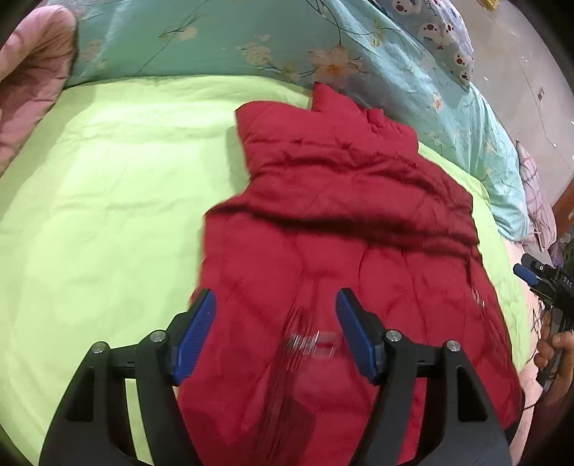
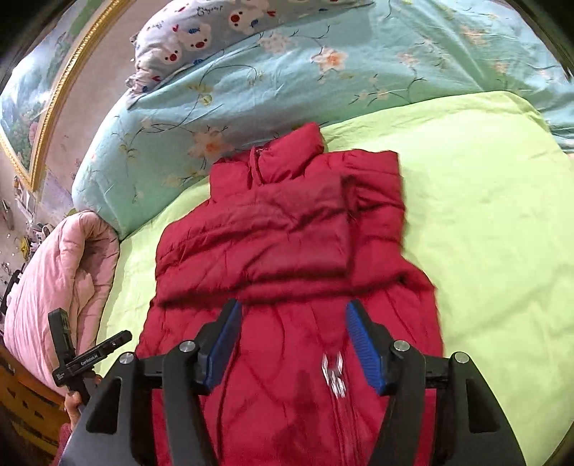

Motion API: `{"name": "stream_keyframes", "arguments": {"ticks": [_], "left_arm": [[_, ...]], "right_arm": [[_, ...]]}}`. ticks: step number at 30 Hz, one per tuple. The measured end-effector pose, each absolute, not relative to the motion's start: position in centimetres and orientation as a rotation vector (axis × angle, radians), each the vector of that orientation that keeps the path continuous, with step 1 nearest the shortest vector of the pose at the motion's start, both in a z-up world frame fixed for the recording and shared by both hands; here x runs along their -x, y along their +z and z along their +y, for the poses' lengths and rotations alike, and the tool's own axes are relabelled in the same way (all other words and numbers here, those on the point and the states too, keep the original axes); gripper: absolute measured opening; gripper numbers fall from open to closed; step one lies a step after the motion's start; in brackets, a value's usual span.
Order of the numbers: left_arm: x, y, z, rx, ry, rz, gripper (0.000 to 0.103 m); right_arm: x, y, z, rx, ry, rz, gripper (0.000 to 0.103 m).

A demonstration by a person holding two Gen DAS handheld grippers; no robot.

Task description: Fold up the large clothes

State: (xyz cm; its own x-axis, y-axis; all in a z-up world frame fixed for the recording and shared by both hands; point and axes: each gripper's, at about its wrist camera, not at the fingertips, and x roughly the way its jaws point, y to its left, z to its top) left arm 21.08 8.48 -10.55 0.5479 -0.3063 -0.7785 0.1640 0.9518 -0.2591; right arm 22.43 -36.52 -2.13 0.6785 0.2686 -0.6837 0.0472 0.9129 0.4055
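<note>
Red quilted puffer jacket [image 1: 344,229] [image 2: 297,251] flat on lime-green sheet [image 1: 107,215] [image 2: 484,215], long axis running straight away from both sets of fingers, stand-up collar at far end, hem at near end under the cameras. Sleeves folded across chest, forming a thick band just beyond the fingertips. Zipper line down the middle, blurred in both wrist views.

Left gripper [image 1: 276,333] above lower jacket, blue pads [image 1: 195,333] spread wide, nothing between them but fabric below; contact with cloth not clear. Right gripper [image 2: 292,344] likewise over lower jacket, blue pads [image 2: 362,344] spread apart, gripping nothing.

Beyond collar: teal floral duvet [image 1: 251,43] [image 2: 287,82] bunched along far side of bed, touching collar tip. Cartoon-print pillow [image 1: 437,32] [image 2: 201,32] on top of duvet. Pink quilted blanket [image 1: 28,79] [image 2: 57,269] at bed edge, off to the outer side of the fingers. Gold-framed painting [image 2: 39,93] on wall in right wrist view. Wooden bed frame [image 2: 25,405] low at edge. Grey floor [image 1: 513,57] past the bedding in left wrist view.
</note>
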Motion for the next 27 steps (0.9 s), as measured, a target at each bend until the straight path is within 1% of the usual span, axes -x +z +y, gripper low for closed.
{"name": "stream_keyframes", "arguments": {"ticks": [2, 13, 22, 27], "left_arm": [[-19.4, -10.3, 9.6, 0.168, -0.274, 0.946, 0.069], [-14.5, -10.0, 12.0, 0.208, -0.263, 0.946, 0.070], [-12.2, -10.7, 12.8, 0.197, -0.262, 1.001, 0.071], [-11.1, -11.4, 13.0, 0.194, -0.249, 1.026, 0.073]], "right_arm": [[-20.5, -2.2, -36.9, -0.405, 0.115, 0.823, 0.066], [-12.5, -3.5, -37.7, -0.384, 0.070, 0.862, 0.067], [-8.3, -3.5, -38.9, -0.398, 0.046, 0.860, 0.067], [-6.9, -3.9, -39.6, -0.415, 0.041, 0.864, 0.067]]}}
